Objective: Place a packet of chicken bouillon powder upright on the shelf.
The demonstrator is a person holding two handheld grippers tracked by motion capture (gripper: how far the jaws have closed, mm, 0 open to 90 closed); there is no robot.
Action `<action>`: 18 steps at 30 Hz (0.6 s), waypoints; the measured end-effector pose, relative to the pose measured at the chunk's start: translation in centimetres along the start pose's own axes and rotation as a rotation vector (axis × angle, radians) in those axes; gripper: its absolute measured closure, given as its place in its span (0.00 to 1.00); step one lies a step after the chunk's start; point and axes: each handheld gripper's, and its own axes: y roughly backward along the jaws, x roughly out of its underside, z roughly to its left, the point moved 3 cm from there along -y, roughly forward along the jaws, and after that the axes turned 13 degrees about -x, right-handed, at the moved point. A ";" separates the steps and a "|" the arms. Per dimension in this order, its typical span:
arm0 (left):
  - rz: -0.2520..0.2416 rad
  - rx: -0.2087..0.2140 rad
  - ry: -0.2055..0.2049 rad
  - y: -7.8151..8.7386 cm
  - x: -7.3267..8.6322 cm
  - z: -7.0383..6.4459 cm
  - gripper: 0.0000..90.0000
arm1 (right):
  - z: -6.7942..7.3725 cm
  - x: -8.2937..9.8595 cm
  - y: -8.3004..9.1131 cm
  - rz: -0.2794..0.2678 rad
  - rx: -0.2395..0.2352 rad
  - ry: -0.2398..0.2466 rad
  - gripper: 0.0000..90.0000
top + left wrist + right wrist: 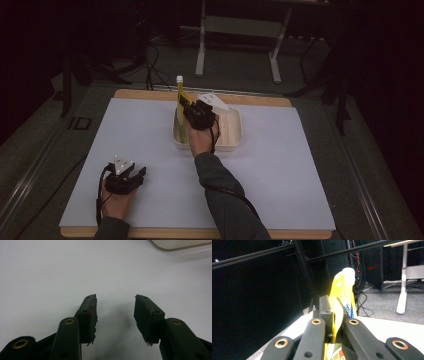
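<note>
A yellow squeeze tube [180, 92] with a white cap stands upright over the left end of a white tray [232, 142]. My right gripper [188, 106] is shut on the tube's lower body. In the right gripper view the tube [342, 282] is pinched flat between the black jaws of the right gripper [335, 308], cap pointing up. My left gripper [141, 173] rests on the white sheet at the front left, apart from the tray. It is open with nothing between its fingers, as the left gripper view shows [115, 302]. The tube's lower end is hidden by the hand.
A white sheet [280, 170] covers a wooden board [200, 233]. A corner of the tray [175, 243] shows at the top right of the left gripper view. Behind the table stand a metal stand [240, 30] and floor cables [152, 65] in a dark room.
</note>
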 end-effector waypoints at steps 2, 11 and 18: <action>0.001 -0.002 -0.001 0.0 0.0 0.0 0.59 | -0.1 0.2 0.1 0.002 -0.006 -0.008 1.00; 0.003 -0.004 -0.004 0.0 0.0 0.0 0.59 | -0.5 1.2 0.2 0.025 0.002 -0.039 1.00; 0.002 -0.005 -0.007 0.0 0.0 -0.1 0.59 | 0.1 1.2 -0.1 0.049 -0.001 -0.025 0.99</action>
